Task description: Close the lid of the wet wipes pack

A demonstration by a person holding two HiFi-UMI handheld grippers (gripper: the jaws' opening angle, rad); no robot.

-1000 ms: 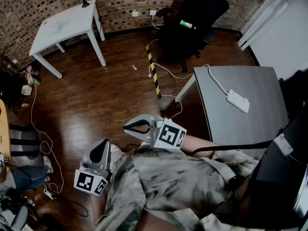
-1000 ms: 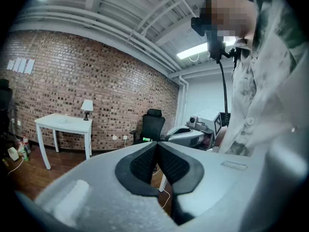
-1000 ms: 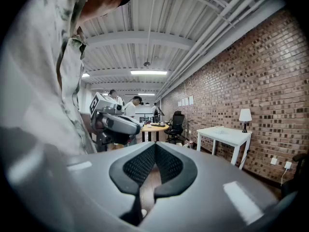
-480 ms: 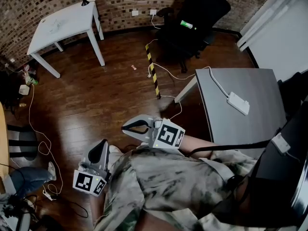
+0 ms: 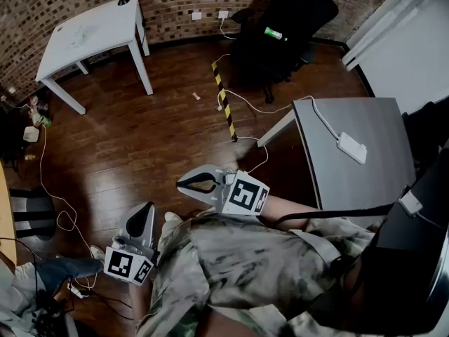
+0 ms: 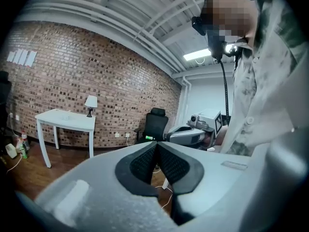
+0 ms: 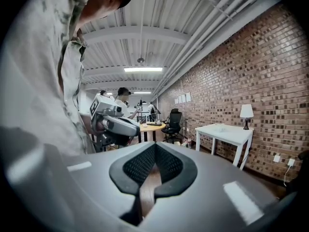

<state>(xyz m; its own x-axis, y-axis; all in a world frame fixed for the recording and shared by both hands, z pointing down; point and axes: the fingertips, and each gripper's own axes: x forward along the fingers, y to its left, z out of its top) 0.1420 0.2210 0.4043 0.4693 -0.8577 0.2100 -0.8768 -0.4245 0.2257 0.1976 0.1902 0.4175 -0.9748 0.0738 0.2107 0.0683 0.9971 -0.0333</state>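
A white table (image 5: pixel 91 30) stands far left. The left gripper (image 5: pixel 142 216) is clenched on nothing at the person's waist, and the right gripper (image 5: pixel 193 185), near it, is likewise closed and empty. The grey table (image 5: pixel 351 181) at right bears only a power strip (image 5: pixel 351 147). No wipes pack shows in any view. Such a pack is probably light, soft and slippery: steady its side and press the stiff lid's free edge.

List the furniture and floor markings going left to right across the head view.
White table → striped tape → black chair → grey table.
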